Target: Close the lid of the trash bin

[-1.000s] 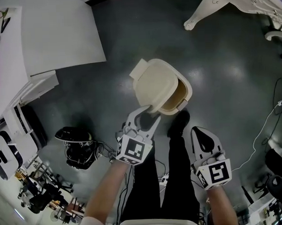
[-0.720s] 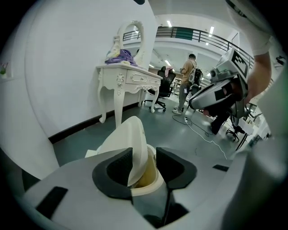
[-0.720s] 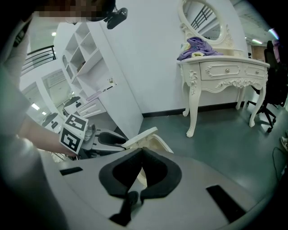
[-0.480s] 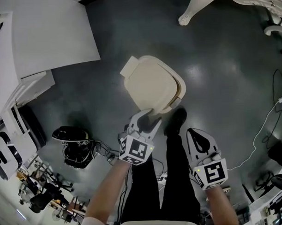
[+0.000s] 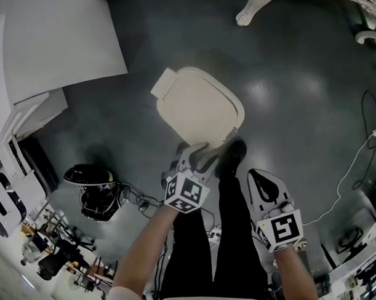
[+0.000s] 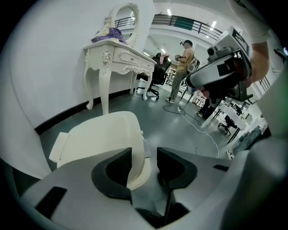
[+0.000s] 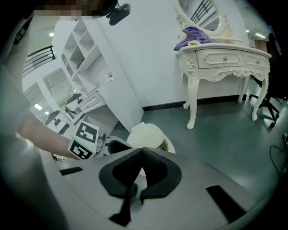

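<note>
Though it looks nearly shut, lid (image 5: 199, 109): on bin (image 7: 167, 146) on floor (image 5: 284, 81), side gap.
L gripper (image 5: 199, 151): fingers spread, just been opening, lid edge between.
R gripper (image 5: 263, 177): fingers pressed together, empty.
Risk: lid prob. stays ajar w/o final push.

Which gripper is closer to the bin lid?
Left gripper. Its jaws, just opening, straddle the near edge of the lid; the right gripper, shut, hangs back beside the leg.
</note>
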A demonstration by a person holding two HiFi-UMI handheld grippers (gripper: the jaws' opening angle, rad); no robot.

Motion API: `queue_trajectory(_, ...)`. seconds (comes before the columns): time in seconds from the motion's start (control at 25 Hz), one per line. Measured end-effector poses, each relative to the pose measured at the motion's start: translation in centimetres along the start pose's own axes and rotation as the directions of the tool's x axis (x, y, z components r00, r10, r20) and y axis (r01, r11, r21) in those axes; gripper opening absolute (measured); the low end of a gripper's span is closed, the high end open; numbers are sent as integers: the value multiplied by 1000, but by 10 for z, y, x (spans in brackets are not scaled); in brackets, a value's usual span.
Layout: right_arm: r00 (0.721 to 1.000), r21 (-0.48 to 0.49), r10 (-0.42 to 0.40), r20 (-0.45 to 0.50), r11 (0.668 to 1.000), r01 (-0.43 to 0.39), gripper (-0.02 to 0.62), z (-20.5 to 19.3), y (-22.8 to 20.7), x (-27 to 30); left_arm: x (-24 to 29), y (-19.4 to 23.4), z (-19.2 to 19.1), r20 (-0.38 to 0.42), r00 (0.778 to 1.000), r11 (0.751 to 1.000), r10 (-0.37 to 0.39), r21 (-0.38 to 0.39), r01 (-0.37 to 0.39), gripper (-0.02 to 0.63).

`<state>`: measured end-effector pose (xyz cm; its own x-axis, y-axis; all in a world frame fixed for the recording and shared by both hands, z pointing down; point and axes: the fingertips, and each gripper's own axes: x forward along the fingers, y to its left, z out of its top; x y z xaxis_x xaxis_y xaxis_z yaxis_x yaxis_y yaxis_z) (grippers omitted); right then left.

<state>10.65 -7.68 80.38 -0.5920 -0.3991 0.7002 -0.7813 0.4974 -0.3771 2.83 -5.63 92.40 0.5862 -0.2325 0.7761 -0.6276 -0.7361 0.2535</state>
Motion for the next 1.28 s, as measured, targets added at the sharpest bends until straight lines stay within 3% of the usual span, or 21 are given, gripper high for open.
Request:
queue_trajectory(0.44,1000,16,3,-9,1000,-3,12,-11,-22,3,42,-9,-28,-110,993,999,-36,-30,33,219)
queue_trajectory(0.84,1000,31,1,-9,1000,-1,12,-19,-43,-1,72,-6,-49,-227,974,998,-20,-60,6,210)
queue_trajectory(0.96,1000,30,5,-10,1000,-5,12,-20,-49,-1,76,-4,-52,-238,971,996,-27,-88,6,177)
queue_trajectory(1.28,1000,2,24,-4,1000,-24,12,-17,-45,-15,64,-8,-50,-236,971,990,-19,-140,-14,229)
